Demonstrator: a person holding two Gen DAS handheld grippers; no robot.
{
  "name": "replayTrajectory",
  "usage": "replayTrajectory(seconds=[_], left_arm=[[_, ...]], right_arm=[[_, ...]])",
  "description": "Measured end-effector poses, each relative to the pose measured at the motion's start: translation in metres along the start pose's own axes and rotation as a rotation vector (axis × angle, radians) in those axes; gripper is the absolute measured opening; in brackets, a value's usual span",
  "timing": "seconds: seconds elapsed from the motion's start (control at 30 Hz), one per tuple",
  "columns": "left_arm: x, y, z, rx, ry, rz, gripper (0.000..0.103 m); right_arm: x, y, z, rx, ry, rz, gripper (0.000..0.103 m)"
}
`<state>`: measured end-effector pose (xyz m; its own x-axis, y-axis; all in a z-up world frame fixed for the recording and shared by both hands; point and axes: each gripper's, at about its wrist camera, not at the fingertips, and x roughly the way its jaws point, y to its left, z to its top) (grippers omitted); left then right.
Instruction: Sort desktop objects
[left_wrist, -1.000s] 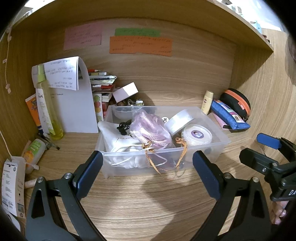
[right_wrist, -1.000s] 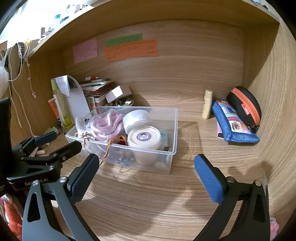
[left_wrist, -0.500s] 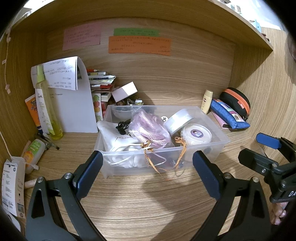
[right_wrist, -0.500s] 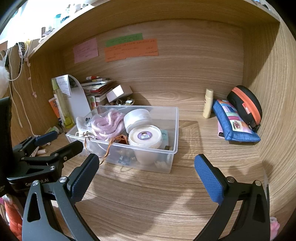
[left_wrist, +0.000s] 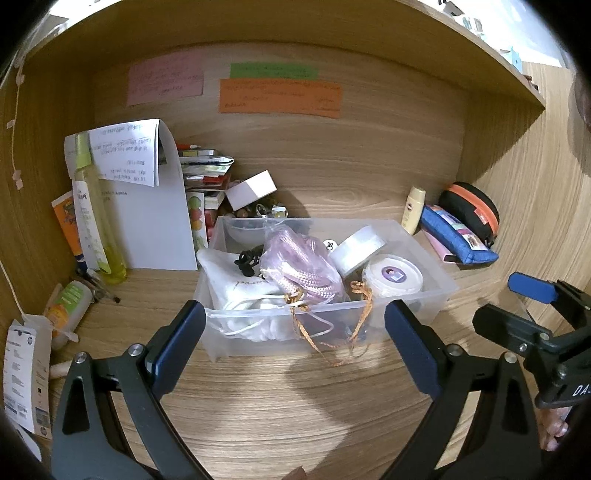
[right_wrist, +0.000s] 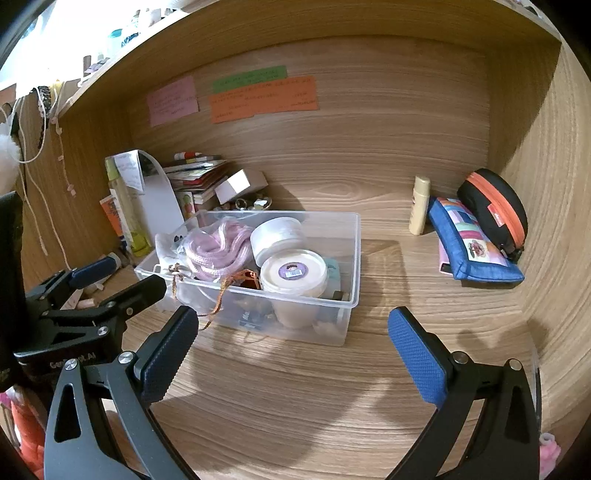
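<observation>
Both grippers, left (left_wrist: 293, 334) and right (right_wrist: 291, 341), gape wide, holding nothing. The clear bin (left_wrist: 424, 243) sits just ahead of them, untouched.

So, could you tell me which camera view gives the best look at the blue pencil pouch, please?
The right wrist view: the blue pencil pouch lies large and clear there, its patchwork front and whole length showing, leaning against the black case with the orange zip. In the left wrist view the pouch is smaller and squeezed near the fisheye edge.
</observation>
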<state>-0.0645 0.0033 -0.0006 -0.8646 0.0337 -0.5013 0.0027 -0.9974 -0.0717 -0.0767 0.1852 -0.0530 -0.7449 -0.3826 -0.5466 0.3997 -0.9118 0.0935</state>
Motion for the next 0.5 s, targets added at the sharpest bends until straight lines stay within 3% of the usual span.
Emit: replayTrajectory(seconds=[0.2,0.5], left_arm=[[0.0059,0.0012,0.0004,-0.010,0.039,-0.042,0.099],[0.0039,-0.0003,-0.0004,-0.011,0.025,-0.046,0.099]], right_arm=[[0.0010,0.0010,0.0002,-0.006,0.003,0.007,0.103],[0.0017,0.0029,-0.0003,-0.017,0.005,0.017,0.103]])
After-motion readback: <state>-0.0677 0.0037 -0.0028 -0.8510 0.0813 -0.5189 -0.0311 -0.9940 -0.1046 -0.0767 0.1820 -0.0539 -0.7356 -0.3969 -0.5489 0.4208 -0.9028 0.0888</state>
